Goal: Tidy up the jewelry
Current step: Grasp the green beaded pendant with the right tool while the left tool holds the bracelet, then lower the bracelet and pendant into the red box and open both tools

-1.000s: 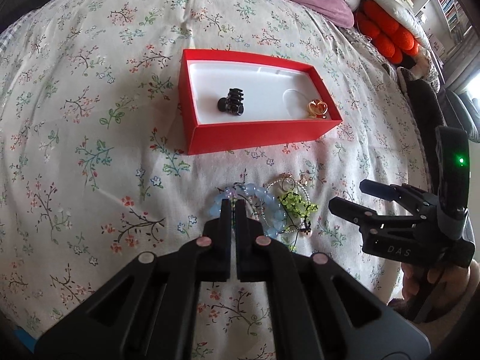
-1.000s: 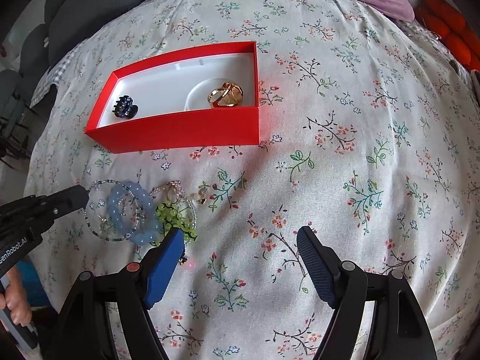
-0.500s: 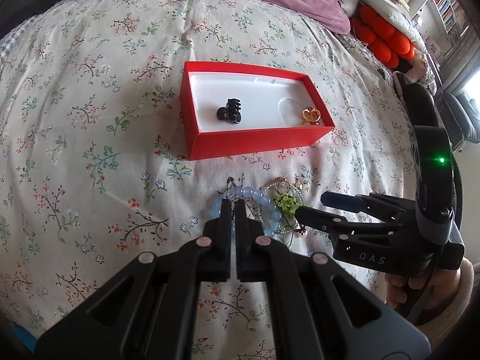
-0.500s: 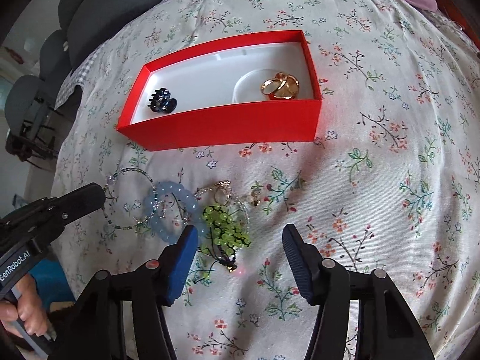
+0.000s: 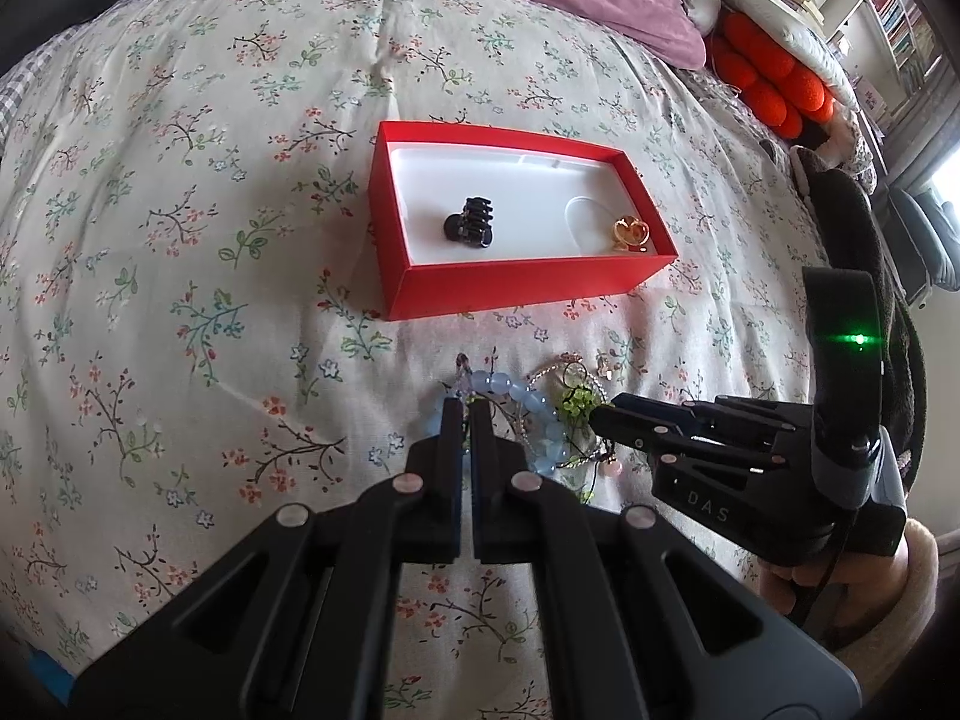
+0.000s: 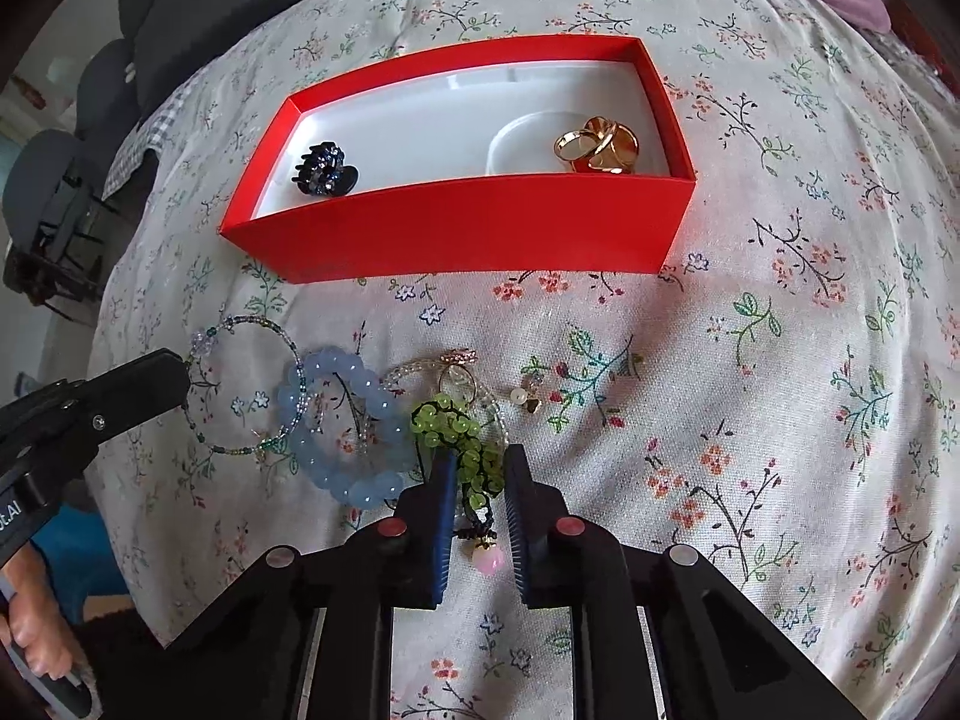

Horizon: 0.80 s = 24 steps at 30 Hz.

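Green beads on a thin cord, light and floppy: that green beaded piece (image 6: 465,450) lies on the bed near the red box (image 6: 480,228), and your right hand-held gripper (image 6: 477,480) has just been closing around it. Pinch the bead cluster. Your left hand-held gripper (image 5: 465,420) stays shut, empty.

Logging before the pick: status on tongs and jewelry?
Right tongs just closing around green bead bracelet. Left tongs shut, empty, by blue bracelet. Red box holds hair clip, gold rings. Path clear.
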Each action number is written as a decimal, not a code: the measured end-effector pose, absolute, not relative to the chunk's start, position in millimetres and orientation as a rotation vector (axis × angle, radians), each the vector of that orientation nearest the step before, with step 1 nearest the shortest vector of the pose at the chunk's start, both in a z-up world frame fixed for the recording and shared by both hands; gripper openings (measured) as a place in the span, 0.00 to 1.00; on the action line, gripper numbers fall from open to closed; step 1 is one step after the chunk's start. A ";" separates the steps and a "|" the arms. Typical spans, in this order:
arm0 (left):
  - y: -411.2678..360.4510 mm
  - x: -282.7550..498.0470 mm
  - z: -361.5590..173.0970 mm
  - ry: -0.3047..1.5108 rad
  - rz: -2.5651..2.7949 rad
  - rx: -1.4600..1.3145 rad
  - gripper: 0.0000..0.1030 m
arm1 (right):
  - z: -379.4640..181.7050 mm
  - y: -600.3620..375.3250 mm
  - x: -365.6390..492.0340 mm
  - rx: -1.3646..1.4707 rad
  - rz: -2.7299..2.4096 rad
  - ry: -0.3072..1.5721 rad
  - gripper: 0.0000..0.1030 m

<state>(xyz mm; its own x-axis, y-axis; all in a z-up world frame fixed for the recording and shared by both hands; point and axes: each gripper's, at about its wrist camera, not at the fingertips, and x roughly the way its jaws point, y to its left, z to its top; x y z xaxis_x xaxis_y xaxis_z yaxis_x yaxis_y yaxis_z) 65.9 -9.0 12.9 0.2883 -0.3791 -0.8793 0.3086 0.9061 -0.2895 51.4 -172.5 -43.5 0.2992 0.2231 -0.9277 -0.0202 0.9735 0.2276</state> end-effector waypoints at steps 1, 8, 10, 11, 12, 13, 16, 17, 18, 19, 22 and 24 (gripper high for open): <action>-8.4 66.0 13.2 1.193 -0.459 -0.069 0.03 | -41.0 -172.8 50.9 0.187 0.167 1.252 0.12; -6.9 65.0 19.2 1.180 -0.463 -0.077 0.03 | -20.8 -173.7 43.7 0.184 0.194 1.201 0.10; -7.0 64.7 21.2 1.176 -0.463 -0.078 0.03 | -15.7 -173.4 42.5 0.189 0.199 1.188 0.10; -6.7 64.7 22.4 1.174 -0.464 -0.080 0.03 | -12.9 -173.5 42.0 0.192 0.202 1.182 0.10; -6.4 64.5 23.8 1.170 -0.465 -0.082 0.03 | -10.3 -175.3 41.0 0.195 0.204 1.175 0.10; -6.0 64.5 25.4 1.167 -0.466 -0.084 0.03 | -7.2 -175.5 40.3 0.199 0.208 1.168 0.10; -5.6 65.1 30.8 1.155 -0.469 -0.092 0.03 | 2.6 -177.2 37.9 0.204 0.214 1.143 0.10; -5.4 65.0 32.9 1.150 -0.470 -0.094 0.03 | 6.1 -177.2 37.8 0.208 0.216 1.134 0.10; -5.4 65.1 35.0 1.145 -0.471 -0.097 0.03 | 9.4 -178.0 37.5 0.211 0.218 1.125 0.10; -5.2 65.4 37.4 1.140 -0.472 -0.101 0.03 | 12.5 -178.4 37.2 0.213 0.219 1.116 0.10; -4.9 66.4 43.1 1.127 -0.473 -0.112 0.03 | 21.3 -181.8 36.1 0.228 0.223 1.091 0.10; -5.0 67.5 47.1 1.118 -0.476 -0.123 0.03 | 26.7 -183.6 36.6 0.239 0.221 1.076 0.10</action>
